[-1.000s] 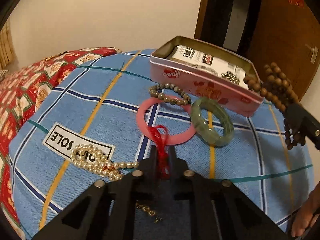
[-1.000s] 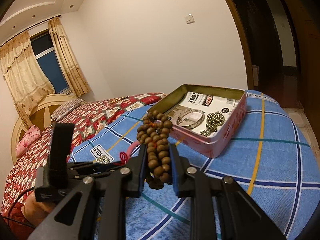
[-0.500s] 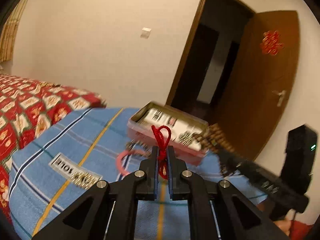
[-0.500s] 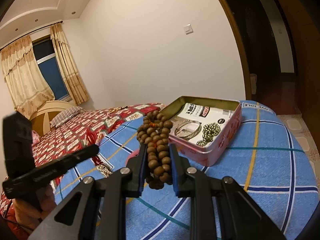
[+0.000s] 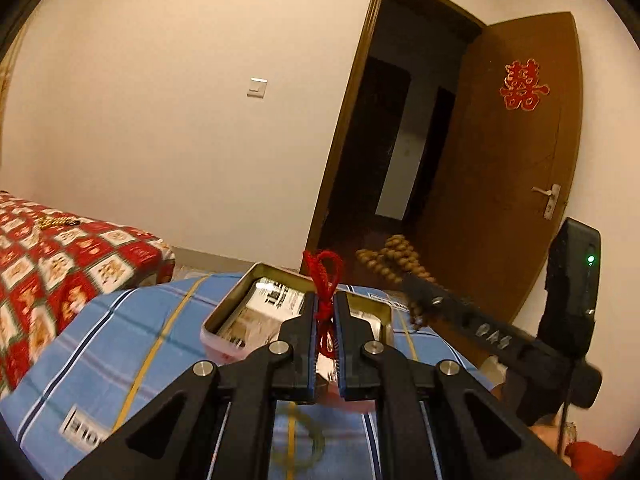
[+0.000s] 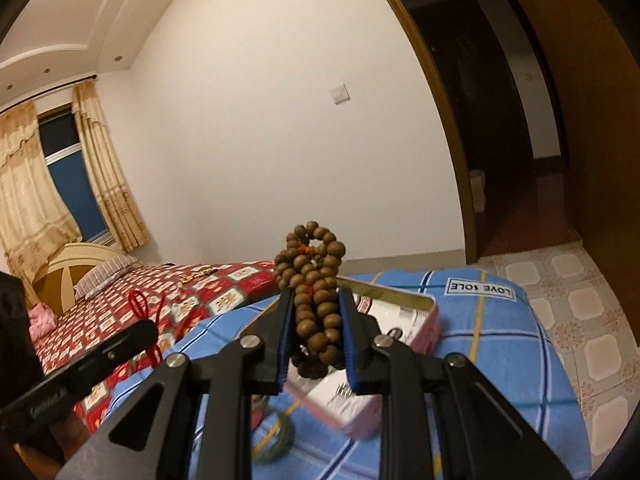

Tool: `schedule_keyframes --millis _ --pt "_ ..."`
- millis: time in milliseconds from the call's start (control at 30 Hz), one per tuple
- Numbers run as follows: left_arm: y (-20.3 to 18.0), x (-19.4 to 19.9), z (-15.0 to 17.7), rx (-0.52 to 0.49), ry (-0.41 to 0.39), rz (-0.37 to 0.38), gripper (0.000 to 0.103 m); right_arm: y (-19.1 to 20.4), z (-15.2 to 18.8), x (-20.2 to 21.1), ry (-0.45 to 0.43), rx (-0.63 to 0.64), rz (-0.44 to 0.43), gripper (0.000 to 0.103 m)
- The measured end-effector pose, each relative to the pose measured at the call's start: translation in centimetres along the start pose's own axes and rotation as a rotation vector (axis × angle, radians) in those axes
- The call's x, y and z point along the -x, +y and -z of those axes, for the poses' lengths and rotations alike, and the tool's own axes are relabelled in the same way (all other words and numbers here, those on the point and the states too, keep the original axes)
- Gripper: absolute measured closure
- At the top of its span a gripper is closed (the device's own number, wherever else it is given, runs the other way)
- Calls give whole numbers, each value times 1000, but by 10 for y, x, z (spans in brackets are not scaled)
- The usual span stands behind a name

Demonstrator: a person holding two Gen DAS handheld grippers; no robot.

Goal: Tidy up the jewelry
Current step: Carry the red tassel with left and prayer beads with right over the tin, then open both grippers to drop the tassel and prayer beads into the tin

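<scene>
My left gripper (image 5: 325, 300) is shut on a red cord (image 5: 325, 276) and holds it in the air above the open pink tin (image 5: 224, 326). My right gripper (image 6: 314, 300) is shut on a bunch of brown wooden beads (image 6: 312, 276), raised over the same tin (image 6: 404, 312). The beads (image 5: 394, 256) and the right gripper also show at the right of the left wrist view. The red cord (image 6: 140, 308) shows at the left of the right wrist view. A green bangle (image 6: 280, 440) lies blurred on the blue checked cloth (image 6: 500, 360) below.
The tin holds printed cards and some metal jewelry. A bed with a red patterned cover (image 5: 48, 264) stands to the left, with a gold chain (image 5: 56, 222) on it. An open brown door (image 5: 500, 184) and doorway are at the back right.
Both grippers have risen and tilted up from the cloth. The left one lifted the red cord off the table and moved over the tin. The right one still holds the beads.
</scene>
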State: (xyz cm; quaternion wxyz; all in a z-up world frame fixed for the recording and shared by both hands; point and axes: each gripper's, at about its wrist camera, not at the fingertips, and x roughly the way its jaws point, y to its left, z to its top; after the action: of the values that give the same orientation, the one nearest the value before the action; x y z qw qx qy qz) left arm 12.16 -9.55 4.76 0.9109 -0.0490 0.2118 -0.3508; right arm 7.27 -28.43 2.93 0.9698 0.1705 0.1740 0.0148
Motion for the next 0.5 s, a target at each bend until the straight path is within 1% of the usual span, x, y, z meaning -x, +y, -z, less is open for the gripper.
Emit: schedule_keyframes --millis 67,133,200,267,367,500 --pt "-2 -19 -5 -18 19 -12 97 -3 -1 -22 21 5 27 78" --pt "-1 -41 -7 -35 47 -23 97 -8 3 -35 39 -11 44 78" --pt "1 -57 -5 -35 77 -28 97 -12 6 -43 59 -26 50 78" --pt "6 -80 -2 -36 124 -49 97 -13 10 -49 74 -4 73 78" --pt "13 -103 5 -23 178 -76 97 -14 15 -60 115 17 97 78" --pt "14 -122 12 -26 221 -110 97 -15 23 -69 171 40 116 78"
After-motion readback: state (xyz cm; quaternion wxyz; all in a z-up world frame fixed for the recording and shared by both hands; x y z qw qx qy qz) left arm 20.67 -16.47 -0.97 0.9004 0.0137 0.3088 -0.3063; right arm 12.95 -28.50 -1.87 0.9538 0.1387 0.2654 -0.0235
